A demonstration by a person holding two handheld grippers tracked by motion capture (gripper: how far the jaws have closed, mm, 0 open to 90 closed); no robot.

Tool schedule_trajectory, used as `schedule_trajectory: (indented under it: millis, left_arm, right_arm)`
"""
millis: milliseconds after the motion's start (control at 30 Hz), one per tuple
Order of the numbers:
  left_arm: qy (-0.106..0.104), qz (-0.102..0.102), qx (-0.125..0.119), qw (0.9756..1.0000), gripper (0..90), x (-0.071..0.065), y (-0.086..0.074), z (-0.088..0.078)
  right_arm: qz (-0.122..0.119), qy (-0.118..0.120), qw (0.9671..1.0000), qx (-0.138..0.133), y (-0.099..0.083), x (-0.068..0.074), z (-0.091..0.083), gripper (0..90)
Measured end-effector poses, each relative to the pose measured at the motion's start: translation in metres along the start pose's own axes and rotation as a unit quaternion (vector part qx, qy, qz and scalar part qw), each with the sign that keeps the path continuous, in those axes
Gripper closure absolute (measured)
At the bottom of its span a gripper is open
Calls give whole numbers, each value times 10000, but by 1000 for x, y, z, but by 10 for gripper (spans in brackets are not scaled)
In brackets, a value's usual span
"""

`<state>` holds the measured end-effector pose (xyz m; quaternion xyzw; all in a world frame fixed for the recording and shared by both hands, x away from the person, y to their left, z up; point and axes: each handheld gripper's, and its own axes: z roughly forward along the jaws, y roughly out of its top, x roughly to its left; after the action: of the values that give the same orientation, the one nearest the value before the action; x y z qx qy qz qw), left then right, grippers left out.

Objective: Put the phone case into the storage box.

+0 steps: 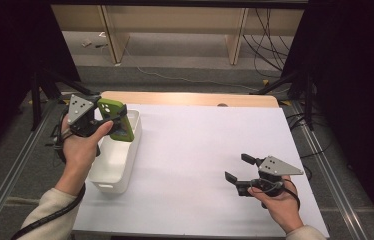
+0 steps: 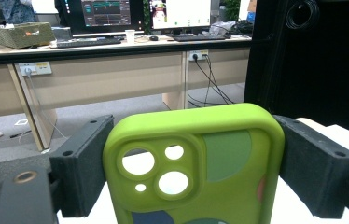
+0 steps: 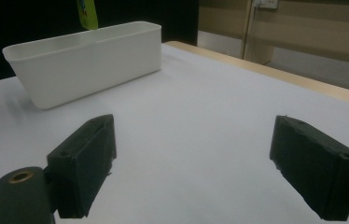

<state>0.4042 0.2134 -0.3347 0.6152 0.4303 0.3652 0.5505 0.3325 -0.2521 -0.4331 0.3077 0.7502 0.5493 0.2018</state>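
Observation:
A lime-green phone case [image 1: 118, 121] with camera cutouts is held upright over the far end of a white rectangular bin [image 1: 121, 172]. My left gripper [image 1: 105, 119] is shut on it. In the left gripper view the case [image 2: 196, 163] sits squeezed between the two black pads [image 2: 81, 163]. My right gripper [image 1: 236, 167] hovers open above the white table near the front right, with nothing between its jaws. From the right gripper view [image 3: 193, 168] the bin [image 3: 84, 60] stands far off at the upper left, with a sliver of the case [image 3: 87, 13] above it.
A white sheet [image 1: 200, 145] covers the table, with a wooden strip [image 1: 190, 98] along the far edge. Metal rails run along both sides. Beyond the table are desk legs and cables on the floor.

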Motion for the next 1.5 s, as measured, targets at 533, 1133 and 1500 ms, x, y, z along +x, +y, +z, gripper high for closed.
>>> schedule_trajectory:
  millis: [533,1133,1500]
  left_arm:
    - [57,6,35,10000,162,6,0,5]
    - [143,-27,56,9999,162,14,0,10]
    - [157,-24,53,9999,162,16,0,12]
  right_arm:
    - [5,13,10000,1,-1,1,1,155]
    - [0,20,10000,7,-1,0,2,155]
    - [6,30,10000,6,-1,1,2,155]
